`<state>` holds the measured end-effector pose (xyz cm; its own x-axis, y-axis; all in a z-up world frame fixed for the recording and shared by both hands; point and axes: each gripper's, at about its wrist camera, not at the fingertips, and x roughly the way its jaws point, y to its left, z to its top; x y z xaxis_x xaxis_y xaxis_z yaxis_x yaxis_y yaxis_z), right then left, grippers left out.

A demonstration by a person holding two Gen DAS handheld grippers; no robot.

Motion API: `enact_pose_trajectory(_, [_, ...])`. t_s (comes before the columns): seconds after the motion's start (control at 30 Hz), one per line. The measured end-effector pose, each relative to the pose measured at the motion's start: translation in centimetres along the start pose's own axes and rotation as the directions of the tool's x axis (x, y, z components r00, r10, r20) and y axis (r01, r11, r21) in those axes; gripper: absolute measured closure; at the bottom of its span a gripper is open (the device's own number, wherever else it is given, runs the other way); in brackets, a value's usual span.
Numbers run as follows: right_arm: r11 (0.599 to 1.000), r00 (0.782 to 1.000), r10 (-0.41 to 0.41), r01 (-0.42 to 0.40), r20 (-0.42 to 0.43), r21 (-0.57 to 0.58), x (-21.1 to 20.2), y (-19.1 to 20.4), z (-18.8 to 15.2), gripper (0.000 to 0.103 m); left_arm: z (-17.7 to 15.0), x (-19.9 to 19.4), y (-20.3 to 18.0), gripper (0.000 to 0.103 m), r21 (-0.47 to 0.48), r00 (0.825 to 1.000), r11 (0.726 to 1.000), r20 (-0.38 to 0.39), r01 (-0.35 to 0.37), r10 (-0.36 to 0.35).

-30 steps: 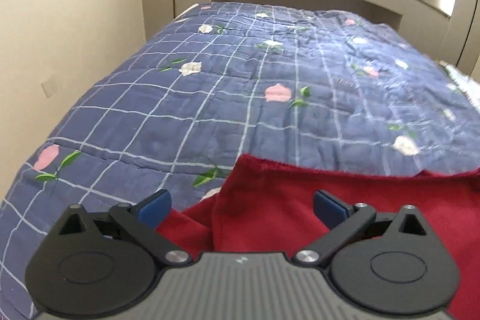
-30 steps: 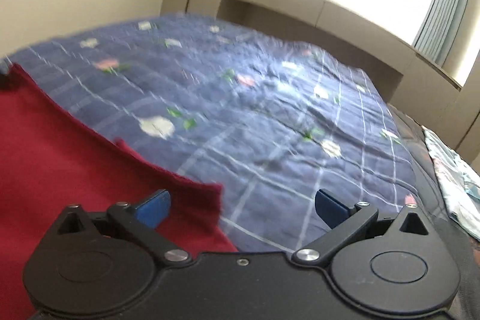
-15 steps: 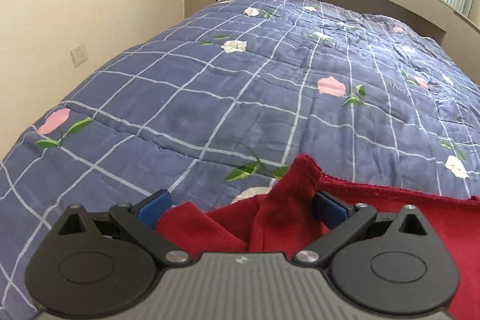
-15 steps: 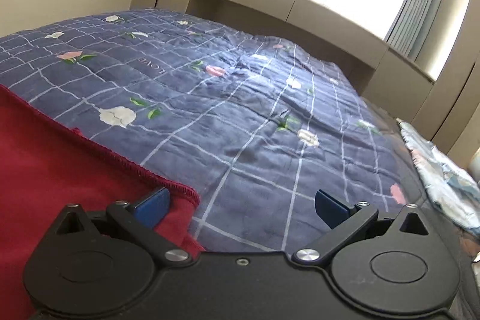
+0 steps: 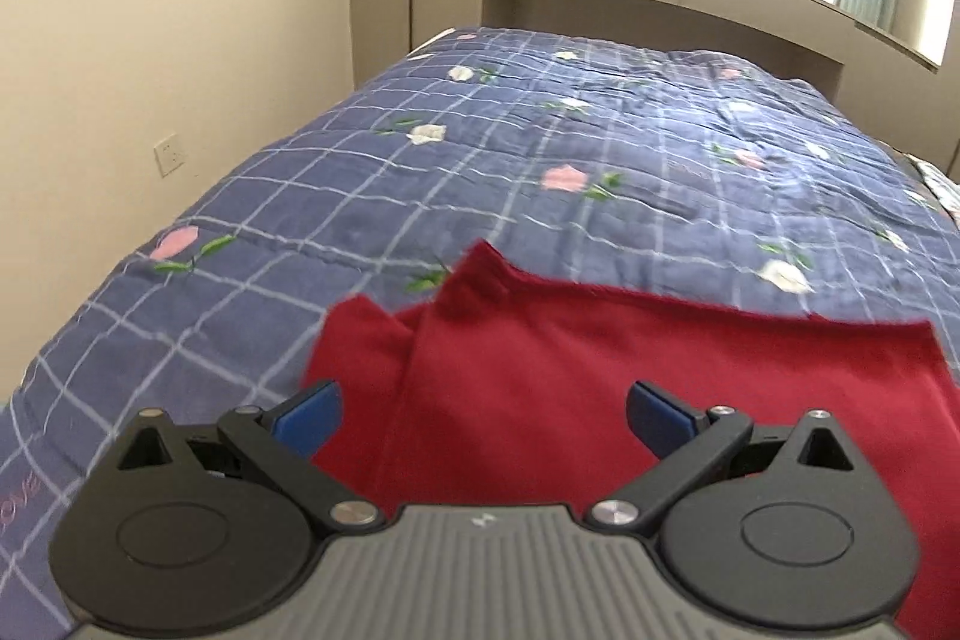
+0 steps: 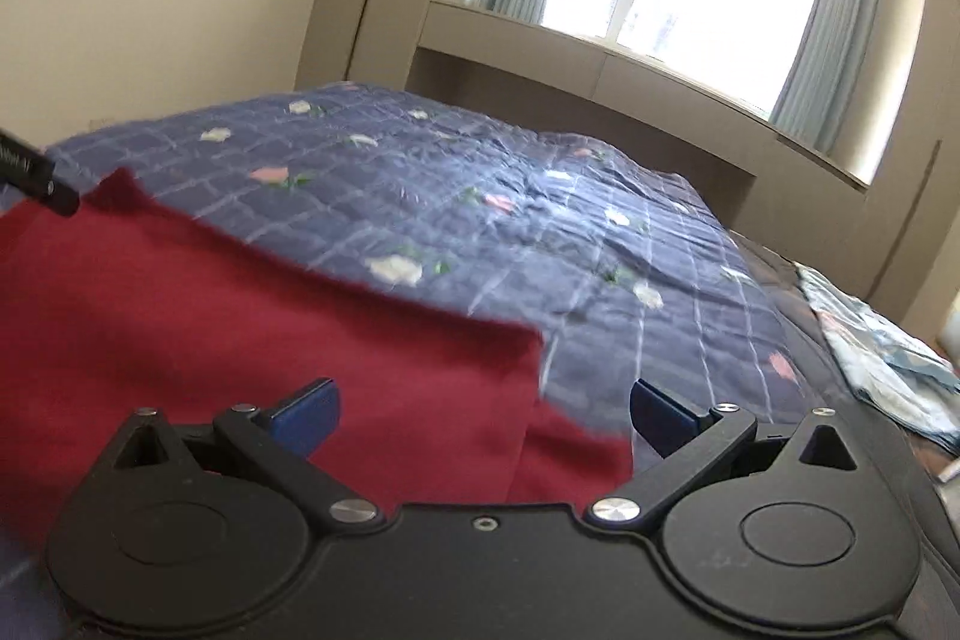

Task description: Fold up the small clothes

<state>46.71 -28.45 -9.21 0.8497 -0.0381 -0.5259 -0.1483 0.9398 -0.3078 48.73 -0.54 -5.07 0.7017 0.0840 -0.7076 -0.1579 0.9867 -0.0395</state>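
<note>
While both the left gripper (image 5: 483,409) and right gripper (image 6: 483,409) hold their jaws wide apart and empty, we hover over the dark red knit garment (image 5: 630,370), half-folded on the blue floral quilted bed (image 5: 540,148); next we should pinch its far corners.

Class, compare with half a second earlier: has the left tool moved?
Yes. The left tool has pulled back and up from the red garment; against the quilt, more garment shows.

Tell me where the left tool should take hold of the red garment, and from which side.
Probably the raised corner of the red garment at its far left edge. It peaks up off the quilt, so a finger could slip beneath it. The left tool is open and already faces it; come forward and low from the near side. The rest lies flat.
</note>
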Motion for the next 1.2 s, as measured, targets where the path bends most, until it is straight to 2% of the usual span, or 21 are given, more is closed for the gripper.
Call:
enact_pose_trajectory(0.13, [0.997, 0.996, -0.063, 0.065, -0.057, 0.030, -1.4, 0.1, -2.7, 0.001, -1.5, -1.2, -0.9, 0.000, 0.036, 1.000, 0.999, -0.001, 0.003, -0.003])
enact_pose_trajectory(0.27, [0.986, 0.982, -0.159, 0.163, -0.105, 0.030, -1.5, -0.5, -4.9, 0.001, -2.2, -1.0, -1.1, 0.000, 0.056, 1.000, 0.998, -0.018, -0.016, 0.017])
enact_pose_trajectory(0.4, [0.983, 0.985, -0.146, 0.155, -0.087, 0.103, -2.2, -1.2, -5.3, 0.001, -2.6, -0.7, -0.9, 0.000, 0.056, 0.999, 0.998, -0.034, -0.029, 0.031])
enact_pose_trajectory(0.57, [0.974, 1.000, -0.020, 0.019, 0.000, 0.224, -2.9, -2.4, -4.0, 0.001, -3.1, -1.1, 0.1, 0.000, 0.025, 1.000, 1.000, -0.028, -0.007, 0.008])
enact_pose_trajectory(0.67, [0.965, 0.999, 0.015, -0.024, 0.035, 0.260, -2.4, -2.8, -2.8, 0.001, -3.4, -1.5, 0.8, 0.000, 0.019, 1.000, 1.000, -0.010, -0.017, 0.017])
enact_pose_trajectory(0.77, [0.957, 0.995, 0.083, -0.093, 0.048, 0.274, -1.1, -2.7, -1.6, 0.009, -3.7, -1.9, 1.7, 0.000, 0.005, 0.999, 0.999, 0.006, -0.047, 0.047])
enact_pose_trajectory(0.8, [0.953, 0.993, 0.110, -0.118, 0.047, 0.278, -0.4, -2.6, -1.3, 0.015, -3.7, -1.9, 2.0, 0.000, -0.004, 0.998, 0.998, 0.007, -0.061, 0.061])
enact_pose_trajectory(0.93, [0.940, 0.992, 0.125, -0.112, -0.018, 0.321, 2.7, -2.8, -0.8, 0.049, -3.7, -1.8, 3.6, 0.000, -0.043, 0.997, 0.996, -0.013, -0.081, 0.081])
enact_pose_trajectory(1.0, [0.921, 0.986, 0.150, -0.111, -0.077, 0.374, 4.5, -3.3, -1.0, 0.055, -3.7, -1.7, 4.2, 0.000, -0.056, 0.996, 0.995, -0.023, -0.086, 0.085])
enact_pose_trajectory(1.1, [0.885, 0.981, 0.178, -0.124, -0.078, 0.449, 5.2, -4.0, -1.6, 0.055, -3.7, -1.7, 4.8, 0.000, -0.067, 0.995, 0.993, -0.030, -0.094, 0.092])
enact_pose_trajectory(1.17, [0.878, 0.982, 0.175, -0.124, -0.069, 0.462, 4.9, -4.1, -1.6, 0.068, -3.8, -1.8, 5.1, 0.000, -0.070, 0.995, 0.993, -0.027, -0.095, 0.093])
enact_pose_trajectory(1.2, [0.877, 0.983, 0.170, -0.118, -0.070, 0.465, 4.9, -4.3, -1.7, 0.085, -3.8, -1.8, 5.2, 0.000, -0.072, 0.995, 0.993, -0.027, -0.095, 0.093])
